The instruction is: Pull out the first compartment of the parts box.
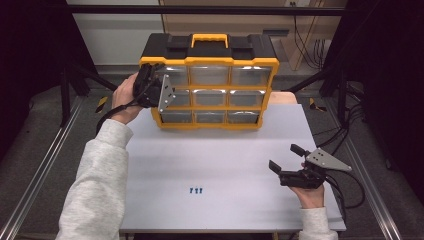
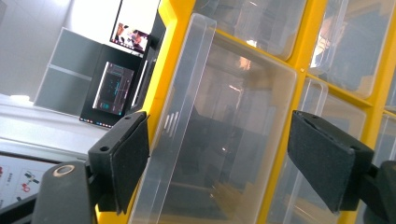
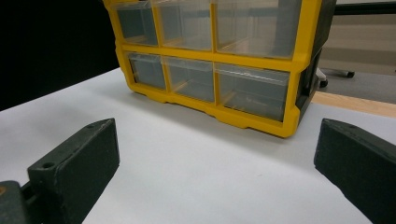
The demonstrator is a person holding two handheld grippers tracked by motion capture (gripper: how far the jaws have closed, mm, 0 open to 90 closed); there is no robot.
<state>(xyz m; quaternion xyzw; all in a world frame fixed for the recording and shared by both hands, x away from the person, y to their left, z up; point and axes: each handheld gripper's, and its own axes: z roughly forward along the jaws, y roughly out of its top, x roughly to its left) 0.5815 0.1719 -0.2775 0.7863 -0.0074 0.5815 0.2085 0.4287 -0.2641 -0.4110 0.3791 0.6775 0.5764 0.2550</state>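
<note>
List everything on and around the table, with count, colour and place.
organiser cabinet: one, yellow frame with black top and yellow handle, at the table's far edge.
clear drawers: nine, transparent, three rows of three in the cabinet front.
small screws: three, blue, side by side near the front middle.
table: one, white top.
left gripper: black, open jaws either side of a left-column drawer's front.
right gripper: black, open, over the table's right side.
sleeves: two, light grey.
</note>
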